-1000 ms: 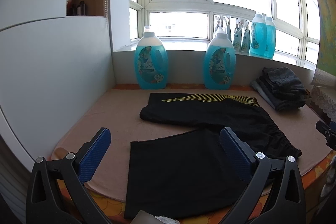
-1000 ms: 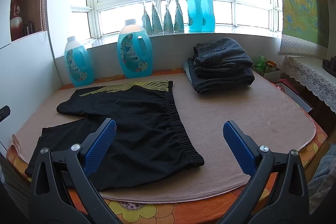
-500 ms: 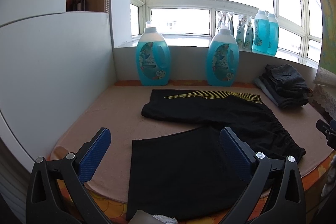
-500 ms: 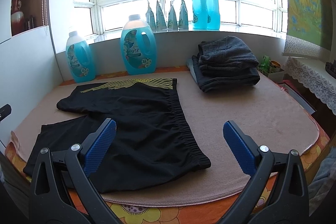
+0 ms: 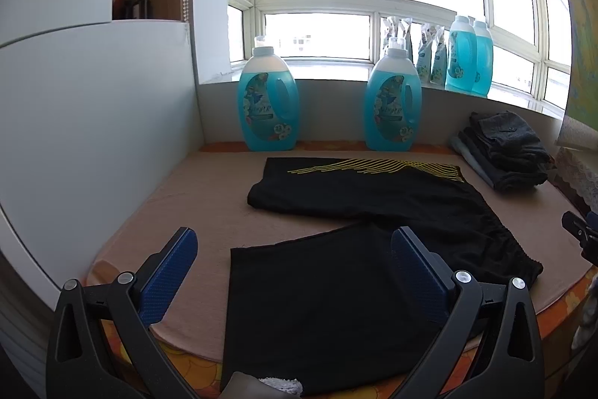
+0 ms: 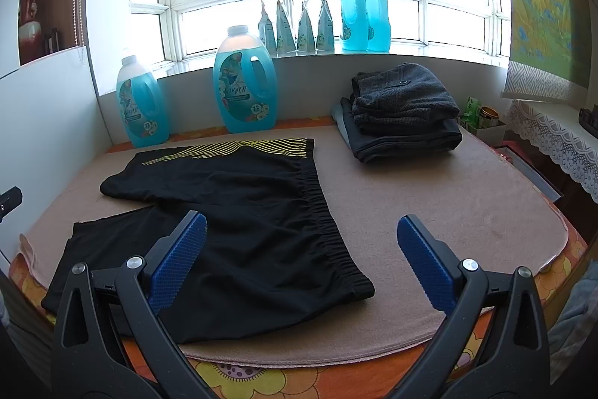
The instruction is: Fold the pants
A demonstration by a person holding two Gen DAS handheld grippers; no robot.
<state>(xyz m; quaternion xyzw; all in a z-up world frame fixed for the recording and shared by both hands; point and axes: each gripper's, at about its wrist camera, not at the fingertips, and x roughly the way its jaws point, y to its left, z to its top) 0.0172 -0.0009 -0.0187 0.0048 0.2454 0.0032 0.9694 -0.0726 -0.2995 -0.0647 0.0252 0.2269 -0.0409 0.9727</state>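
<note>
Black shorts (image 5: 358, 234) lie flat on the tabletop (image 6: 448, 204) w/ one leg just ahead of the left gripper (image 5: 294, 262), fingers spread, nothing held, waistband ahead of the right gripper (image 6: 302, 243), fingers also spread; folded clothes (image 6: 403, 111) & detergent jugs (image 6: 244, 81) beyond.

Both my cameras sit low at the near edge of the desk (image 6: 467, 197), looking far toward the window. My left view hangs over the near-left pant leg; my right view sits further right. Both share the black pants (image 5: 373, 197), the two blue jugs and the folded pile (image 6: 403, 111).
</note>
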